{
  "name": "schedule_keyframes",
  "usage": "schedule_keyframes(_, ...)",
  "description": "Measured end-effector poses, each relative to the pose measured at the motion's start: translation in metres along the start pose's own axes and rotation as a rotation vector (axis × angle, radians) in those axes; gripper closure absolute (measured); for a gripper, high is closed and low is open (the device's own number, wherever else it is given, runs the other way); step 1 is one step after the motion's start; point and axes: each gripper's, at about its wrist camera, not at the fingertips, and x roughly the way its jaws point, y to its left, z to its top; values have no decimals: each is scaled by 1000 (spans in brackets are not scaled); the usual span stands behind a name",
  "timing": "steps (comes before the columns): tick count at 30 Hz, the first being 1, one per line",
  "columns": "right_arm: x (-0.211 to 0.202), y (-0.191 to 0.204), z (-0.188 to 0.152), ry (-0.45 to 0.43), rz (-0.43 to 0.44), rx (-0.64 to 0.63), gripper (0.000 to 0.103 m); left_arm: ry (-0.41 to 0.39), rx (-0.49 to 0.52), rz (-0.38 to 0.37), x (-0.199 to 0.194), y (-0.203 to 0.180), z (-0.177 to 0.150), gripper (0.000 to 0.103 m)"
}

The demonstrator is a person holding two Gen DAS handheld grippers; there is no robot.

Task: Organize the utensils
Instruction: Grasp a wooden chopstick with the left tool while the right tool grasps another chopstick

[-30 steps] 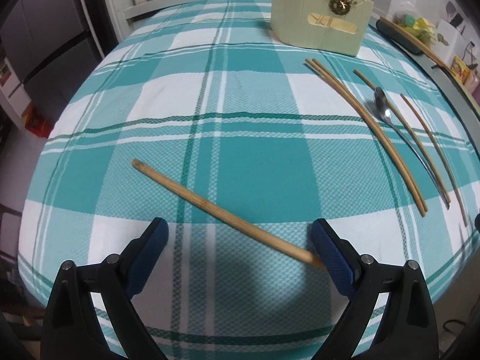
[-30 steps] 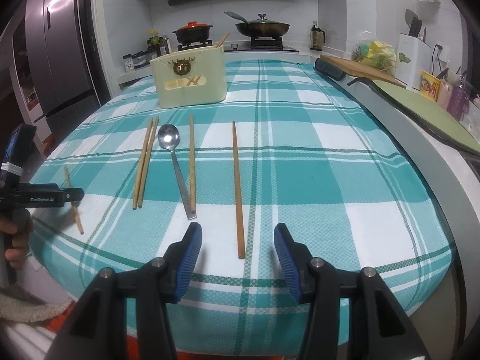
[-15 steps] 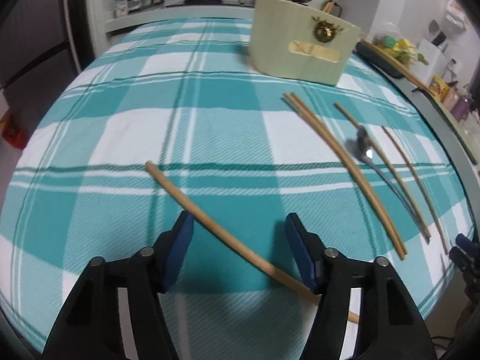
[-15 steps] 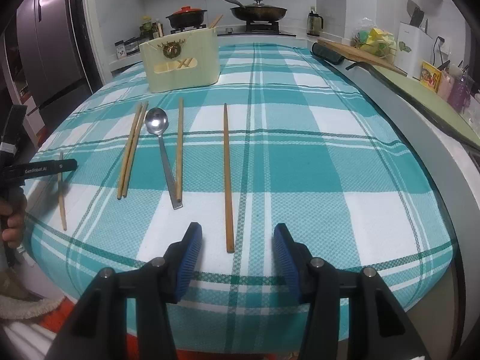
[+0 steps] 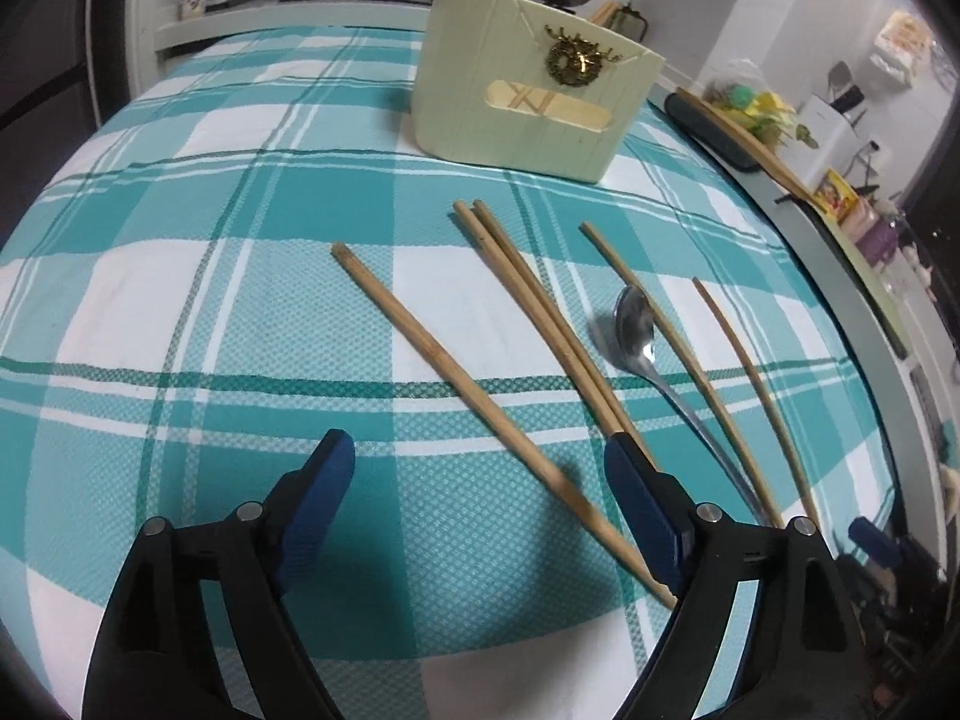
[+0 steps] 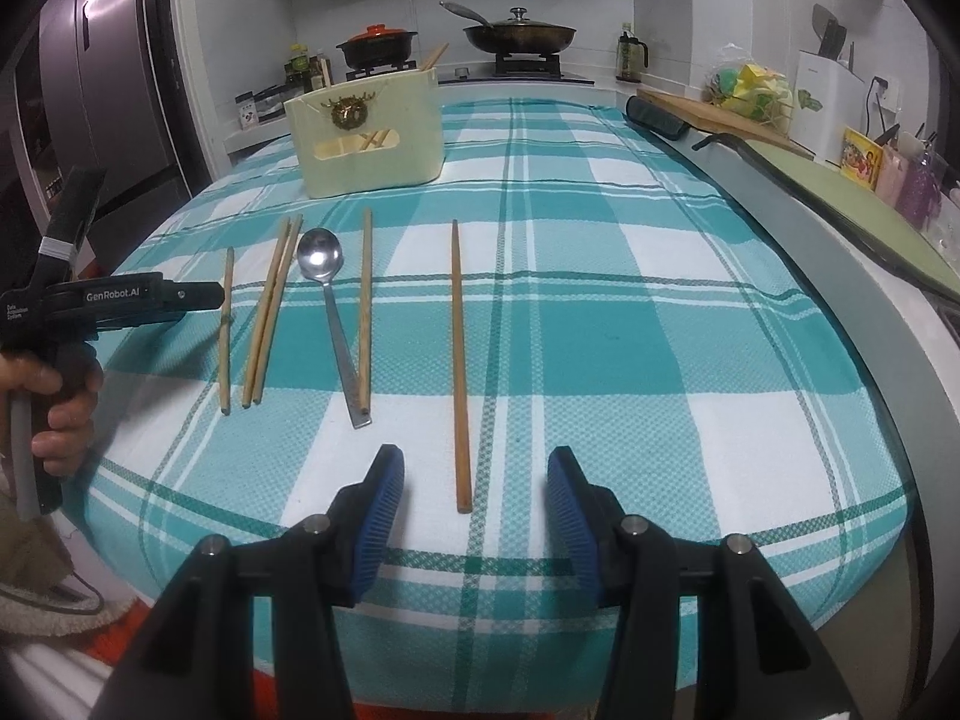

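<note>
On checked surface (image 6: 600,312), left to right from right wrist cam: single chopstick (image 6: 225,330), chopstick pair (image 6: 270,318), spoon (image 6: 330,300), chopstick (image 6: 365,306), lone chopstick (image 6: 459,360); cream holder (image 6: 366,132) behind them. Left gripper (image 5: 480,468) fingers wide, empty, straddling near end of single chopstick (image 5: 480,396). Right gripper (image 6: 477,480) fingers wide, empty, either side of lone chopstick's near tip.
</note>
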Motion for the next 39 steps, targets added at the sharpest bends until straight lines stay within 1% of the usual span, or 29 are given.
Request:
schedule_keyframes(2,2,2,1,2,6,1,52,11,29,91,6,-11,1,16)
schedule_keyframes(4,1,2,2,-2,7,-3,52,33,91,175,10,-21,-1,16)
schedule_keyframes(5,-1,2,3,-8,5,-4,52,37,118,195,10,-22,-4,16)
schedule_keyframes(8,-7,-3,4,-23,-5,1,52,51,164,217,-1,-13,-12,16)
schedule_keyframes(11,-10,-13,9,-19,-2,17,52,61,194,239,-14,6,-18,16)
schedule_keyframes(13,-8,-20,14,-8,7,17,52,78,190,229,-20,20,-18,16)
schedule_keyframes(17,4,-24,29,23,37,-13,52,93,171,239,-28,45,-18,16)
schedule_keyframes(19,15,-24,37,59,58,-27,52,98,139,214,-26,53,-16,17)
schedule_keyframes(20,22,-24,40,79,66,-33,52,94,120,191,-25,56,-15,20)
schedule_keyframes(21,26,-24,42,90,70,-34,52,75,119,185,-24,56,-13,21)
schedule_keyframes(23,35,-21,45,106,85,-48,52,47,147,168,-19,50,-7,35)
schedule_keyframes(24,38,-20,46,115,84,-53,52,37,159,151,-16,46,-2,40)
schedule_keyframes(26,44,-19,47,123,84,-51,52,19,190,120,-8,38,7,56)
schedule_keyframes(27,45,-19,48,125,85,-49,52,15,215,102,-4,32,11,60)
schedule_keyframes(28,47,-20,49,129,88,-49,52,15,244,74,1,26,14,69)
schedule_keyframes(29,49,-19,51,136,92,-49,52,21,276,55,4,20,16,72)
schedule_keyframes(30,51,-19,52,141,94,-49,53,29,315,39,7,13,18,72)
schedule_keyframes(32,54,-19,58,144,99,-58,53,48,363,32,7,7,19,73)
schedule_keyframes(33,56,-18,60,147,98,-67,53,60,366,38,6,9,18,72)
schedule_keyframes(34,58,-18,63,151,94,-75,53,67,355,49,3,13,17,69)
schedule_keyframes(35,60,-17,65,155,91,-83,53,72,332,60,-2,18,15,59)
schedule_keyframes(36,62,-17,67,161,92,-90,53,76,302,66,-6,26,13,52)
schedule_keyframes(37,63,-17,68,163,94,-96,53,76,266,66,-11,33,10,39)
schedule_keyframes(38,63,-16,69,161,96,-103,53,74,220,63,-17,40,7,33)
schedule_keyframes(39,64,-15,70,162,100,-113,53,75,182,54,-21,46,5,33)
